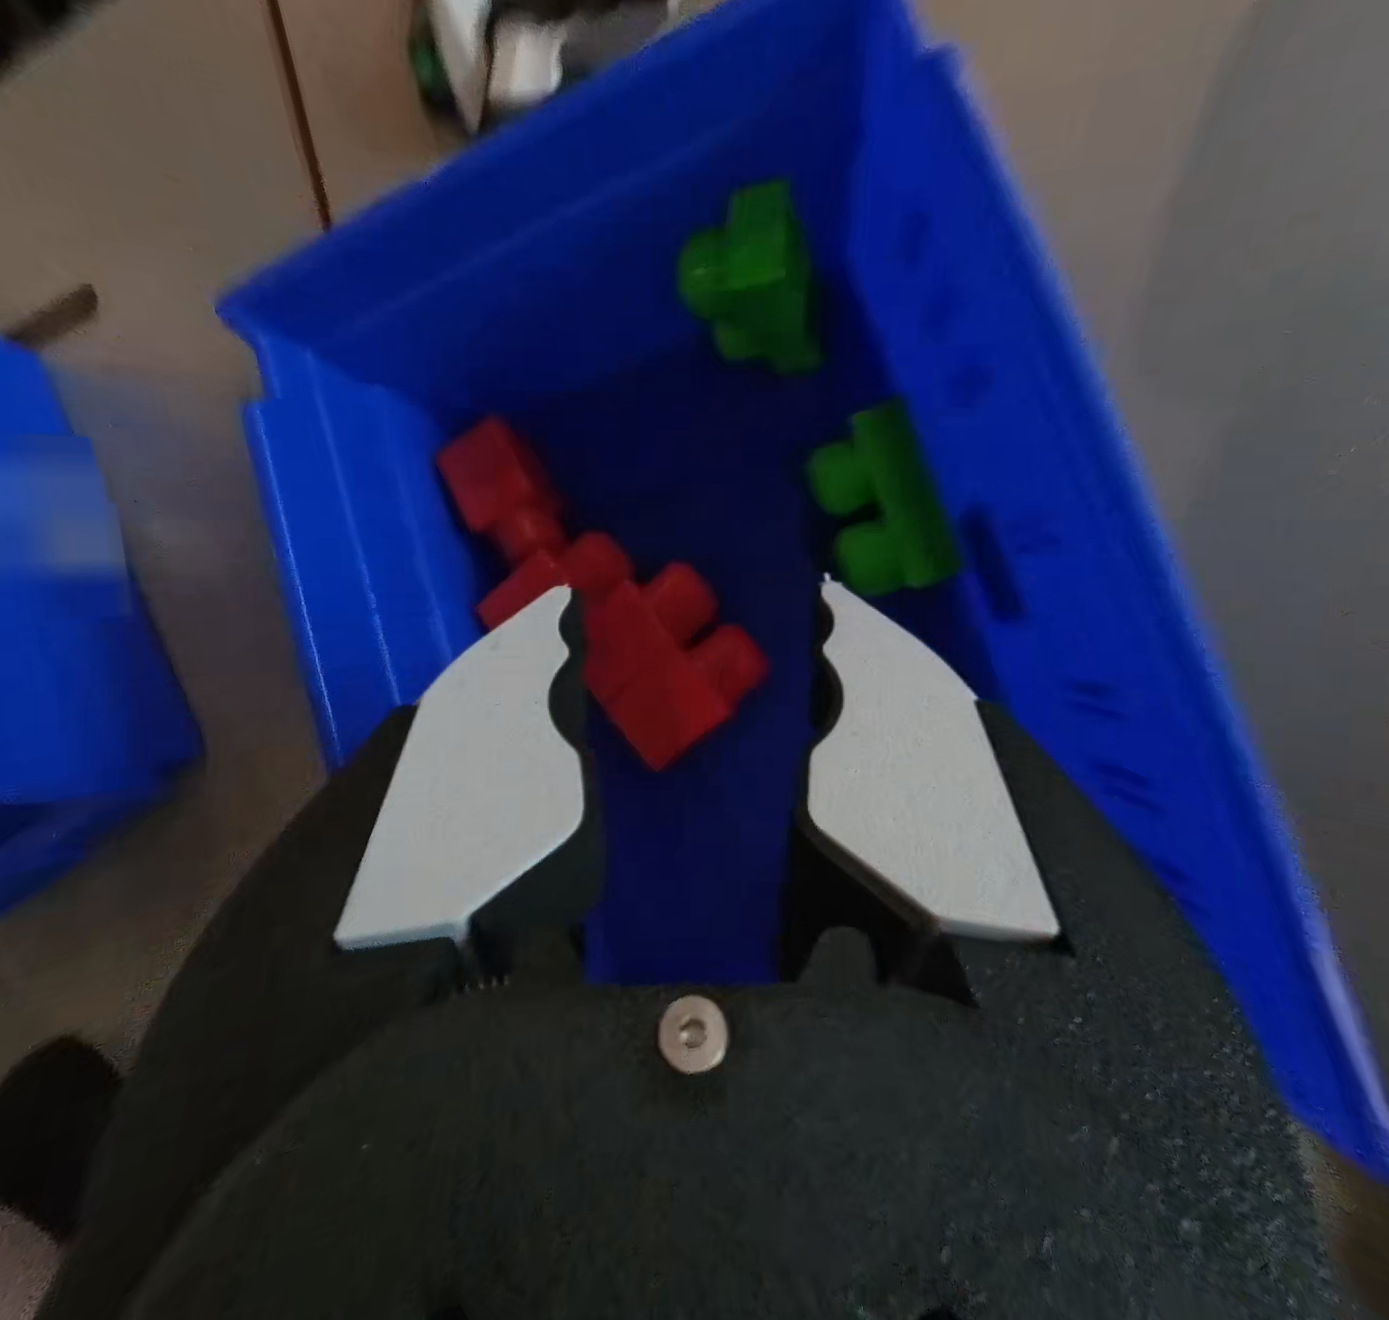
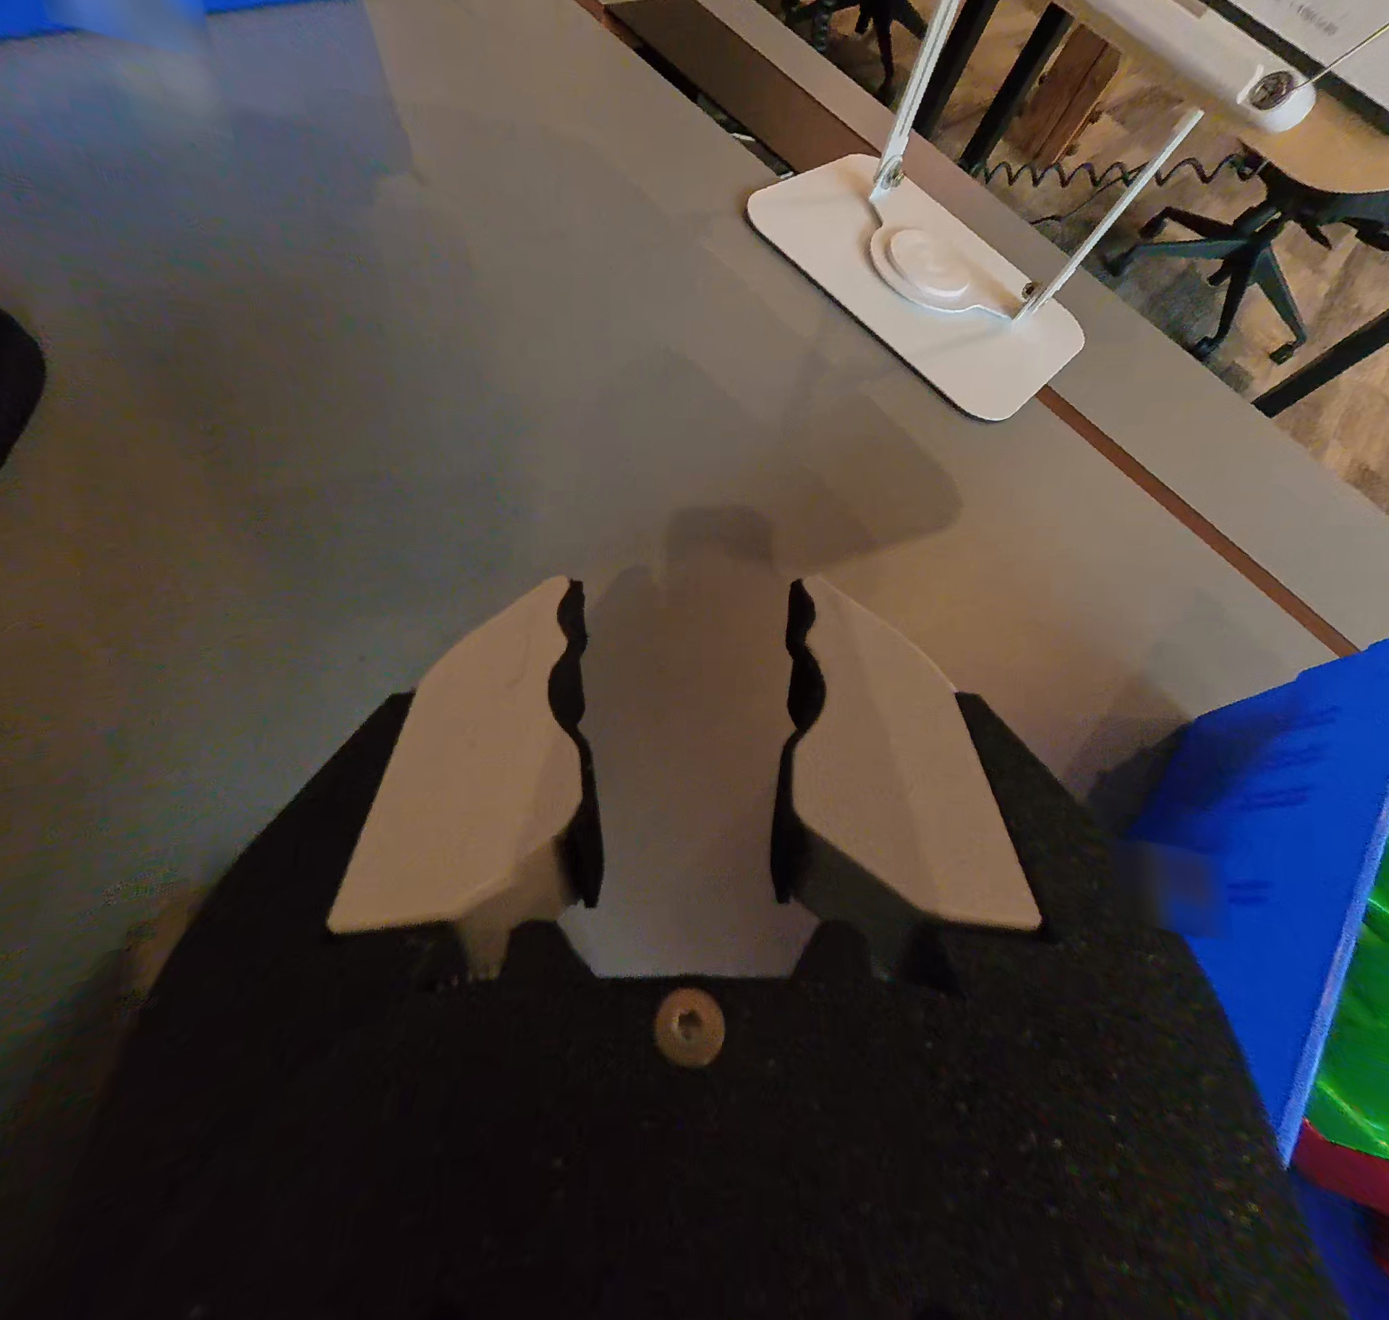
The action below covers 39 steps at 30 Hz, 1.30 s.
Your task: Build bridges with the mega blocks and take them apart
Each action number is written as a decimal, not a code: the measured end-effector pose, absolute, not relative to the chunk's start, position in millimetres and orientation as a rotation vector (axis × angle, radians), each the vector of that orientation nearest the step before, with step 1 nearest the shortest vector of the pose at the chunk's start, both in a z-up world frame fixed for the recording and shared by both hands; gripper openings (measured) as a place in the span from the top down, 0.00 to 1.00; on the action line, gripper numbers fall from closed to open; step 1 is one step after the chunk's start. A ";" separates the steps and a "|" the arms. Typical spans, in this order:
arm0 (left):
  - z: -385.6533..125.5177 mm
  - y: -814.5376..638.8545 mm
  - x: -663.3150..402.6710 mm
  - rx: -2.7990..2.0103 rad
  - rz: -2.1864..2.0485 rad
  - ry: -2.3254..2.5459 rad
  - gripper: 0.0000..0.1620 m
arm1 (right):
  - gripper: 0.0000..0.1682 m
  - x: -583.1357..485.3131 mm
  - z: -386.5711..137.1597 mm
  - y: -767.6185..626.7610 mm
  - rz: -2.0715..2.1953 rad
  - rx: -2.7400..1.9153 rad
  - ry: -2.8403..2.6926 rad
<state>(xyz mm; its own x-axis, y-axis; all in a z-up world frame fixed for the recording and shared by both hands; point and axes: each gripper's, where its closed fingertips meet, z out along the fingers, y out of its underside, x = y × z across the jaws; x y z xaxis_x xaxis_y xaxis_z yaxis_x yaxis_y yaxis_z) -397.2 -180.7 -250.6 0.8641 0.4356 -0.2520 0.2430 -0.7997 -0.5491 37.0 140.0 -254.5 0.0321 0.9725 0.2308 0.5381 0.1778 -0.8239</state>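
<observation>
Left claw [image 1: 695, 586] hangs spread over the blue bin [image 1: 571, 322] of red blocks [image 1: 661, 653]; right claw [image 2: 682, 585] spread above the desk [image 2: 451, 352].

Left wrist view is motion-blurred throughout, the bin [image 1: 571, 322] smeared toward 1 o'clock. Right view is sharper, soft shadows on the bench [image 2: 376, 420], edges bowed.

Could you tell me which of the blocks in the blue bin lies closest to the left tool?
The near red block, lying between the open left tool's tips; the two green blocks sit farther off.
</observation>
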 end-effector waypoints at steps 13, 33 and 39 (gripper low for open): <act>-318.2 -190.3 -490.2 -2.606 0.539 -1.110 0.66 | 0.70 41.1 -248.9 134.2 0.673 -1.424 -1.608; -339.8 -181.7 -499.5 -2.580 0.580 -1.210 0.73 | 0.72 44.9 -241.9 131.9 0.714 -1.386 -1.585; -327.4 -171.8 -493.1 -2.527 0.590 -1.065 0.78 | 0.72 43.0 -244.8 131.9 0.701 -1.388 -1.603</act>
